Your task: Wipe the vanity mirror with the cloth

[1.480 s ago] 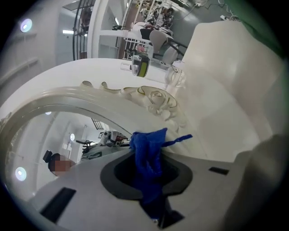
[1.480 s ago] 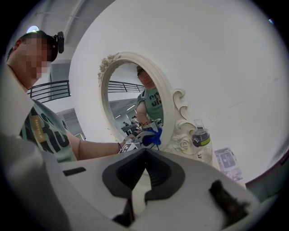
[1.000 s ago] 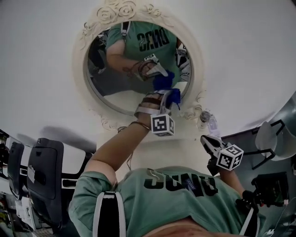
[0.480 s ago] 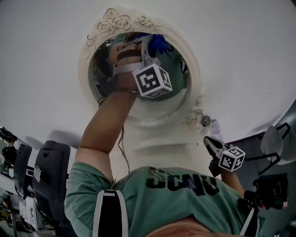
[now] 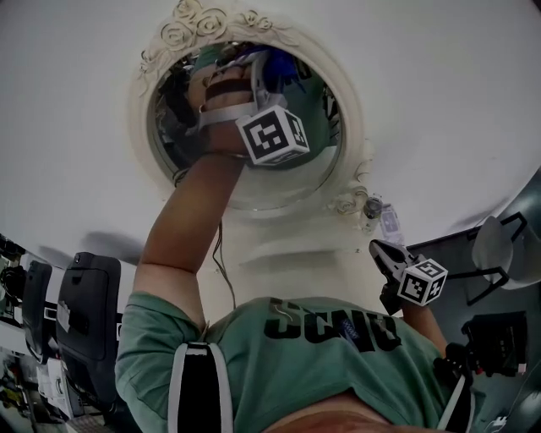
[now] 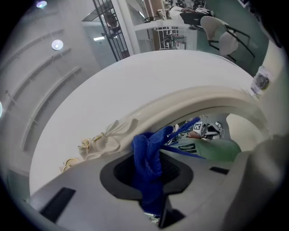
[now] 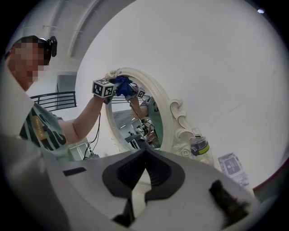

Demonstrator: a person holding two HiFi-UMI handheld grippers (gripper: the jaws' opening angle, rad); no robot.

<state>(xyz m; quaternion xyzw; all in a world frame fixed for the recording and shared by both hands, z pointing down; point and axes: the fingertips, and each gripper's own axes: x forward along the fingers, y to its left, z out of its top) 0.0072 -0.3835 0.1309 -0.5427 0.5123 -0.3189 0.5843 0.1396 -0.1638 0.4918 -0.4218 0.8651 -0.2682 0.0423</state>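
- Left gripper: jaws clamped on the blue cloth, which bunches up past the tips.
- Cloth sits at the upper edge of the vanity mirror, just under its rose-carved frame.
- Right gripper: jaws closed with nothing between them, held low and apart from the mirror.

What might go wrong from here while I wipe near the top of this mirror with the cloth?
1. The blue cloth is bunched between the jaws of the left gripper, right by the carved roses on the frame; it may snag there.
2. With so little cloth spread out, the hard jaws might touch the glass and scratch it.
3. A small bottle stands by the mirror's foot, not far from the empty right gripper; a careless move might tip it.
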